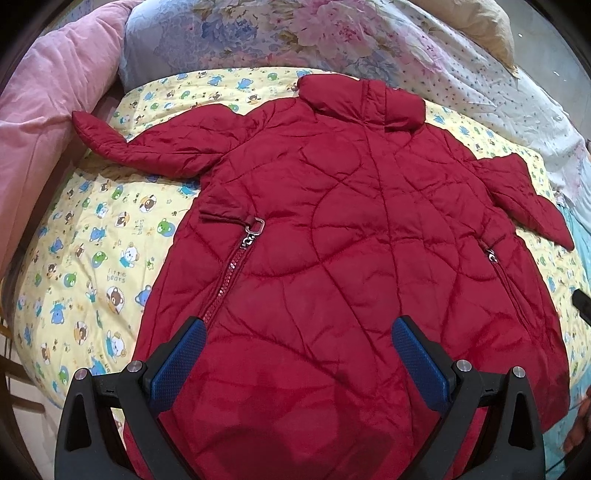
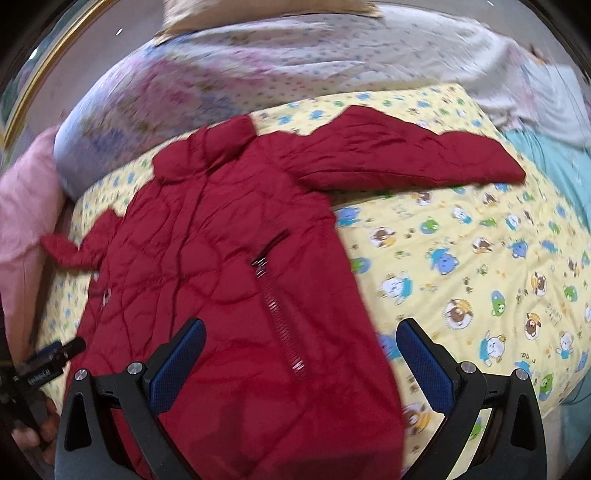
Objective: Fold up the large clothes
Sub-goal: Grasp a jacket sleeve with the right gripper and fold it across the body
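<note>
A red quilted jacket (image 1: pixel 332 229) lies spread flat on a yellow bear-print bedsheet (image 1: pixel 92 258), collar at the far side, both sleeves out to the sides. My left gripper (image 1: pixel 297 328) is open and empty above the jacket's hem. The jacket also shows in the right wrist view (image 2: pixel 221 258), with its right sleeve (image 2: pixel 406 155) stretched out. My right gripper (image 2: pixel 301 332) is open and empty above the jacket's lower right edge, near a pocket zipper (image 2: pixel 280 314). The left gripper's tip (image 2: pixel 55 358) shows at the left edge of the right wrist view.
A pink quilt (image 1: pixel 37 129) lies at the left of the bed. A floral duvet (image 1: pixel 295 33) is bunched along the far side. A teal cloth (image 2: pixel 546 158) lies at the right. The right gripper's tip (image 1: pixel 581 301) shows at the right edge.
</note>
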`<state>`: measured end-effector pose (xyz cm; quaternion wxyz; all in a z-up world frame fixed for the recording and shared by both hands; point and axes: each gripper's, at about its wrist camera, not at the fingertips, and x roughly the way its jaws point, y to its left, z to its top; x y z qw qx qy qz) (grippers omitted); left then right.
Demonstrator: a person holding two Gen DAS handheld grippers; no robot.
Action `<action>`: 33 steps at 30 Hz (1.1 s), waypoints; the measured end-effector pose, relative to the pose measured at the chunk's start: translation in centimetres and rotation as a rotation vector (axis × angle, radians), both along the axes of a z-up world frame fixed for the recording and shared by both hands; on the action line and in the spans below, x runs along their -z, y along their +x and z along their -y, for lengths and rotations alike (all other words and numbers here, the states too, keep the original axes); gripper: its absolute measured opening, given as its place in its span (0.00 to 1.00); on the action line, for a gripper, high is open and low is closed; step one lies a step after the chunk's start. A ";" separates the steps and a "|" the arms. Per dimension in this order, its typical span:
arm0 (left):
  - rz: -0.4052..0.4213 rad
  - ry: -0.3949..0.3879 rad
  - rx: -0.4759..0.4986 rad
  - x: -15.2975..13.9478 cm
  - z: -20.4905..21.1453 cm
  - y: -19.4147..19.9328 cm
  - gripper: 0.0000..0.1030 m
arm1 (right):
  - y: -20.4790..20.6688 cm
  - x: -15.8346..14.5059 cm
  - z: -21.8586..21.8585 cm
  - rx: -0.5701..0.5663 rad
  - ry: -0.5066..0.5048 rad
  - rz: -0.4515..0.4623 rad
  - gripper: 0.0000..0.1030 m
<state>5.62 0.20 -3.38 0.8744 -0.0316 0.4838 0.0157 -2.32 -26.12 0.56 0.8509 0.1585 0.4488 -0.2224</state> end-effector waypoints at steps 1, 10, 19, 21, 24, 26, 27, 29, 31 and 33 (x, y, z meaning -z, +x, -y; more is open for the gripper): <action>0.000 0.001 -0.002 0.1 -0.1 0.2 0.99 | -0.2 -0.1 0.9 0.015 0.013 0.011 1.00; -0.004 0.005 -0.003 0.5 -0.3 2.5 0.99 | -0.9 -0.3 8.8 0.140 0.113 0.094 1.00; 0.007 0.020 -0.005 0.9 -1.1 5.7 0.99 | -0.2 -0.3 17.0 0.256 0.138 0.189 0.98; 0.011 0.025 -0.012 1.0 -1.2 6.5 0.99 | 0.0 0.2 19.2 0.286 0.158 0.215 0.92; 0.010 0.017 -0.020 1.2 -1.4 7.6 0.99 | 0.2 1.6 23.0 0.350 0.198 0.243 0.83; 0.008 0.017 -0.023 1.5 -1.4 8.2 0.99 | 0.1 2.7 25.2 0.393 0.225 0.259 0.74; 0.004 0.018 -0.025 1.7 -1.5 8.6 0.99 | 0.2 3.4 26.5 0.411 0.243 0.273 0.74; -0.005 0.015 -0.027 2.2 -1.5 9.2 0.99 | 0.2 4.5 28.6 0.449 0.275 0.288 0.71; -0.015 0.013 -0.026 2.6 -1.6 9.8 0.99 | 0.3 5.5 30.3 0.471 0.305 0.315 0.67; -0.028 0.010 -0.025 3.2 -1.5 10.4 0.99 | 0.6 6.6 32.2 0.510 0.326 0.326 0.63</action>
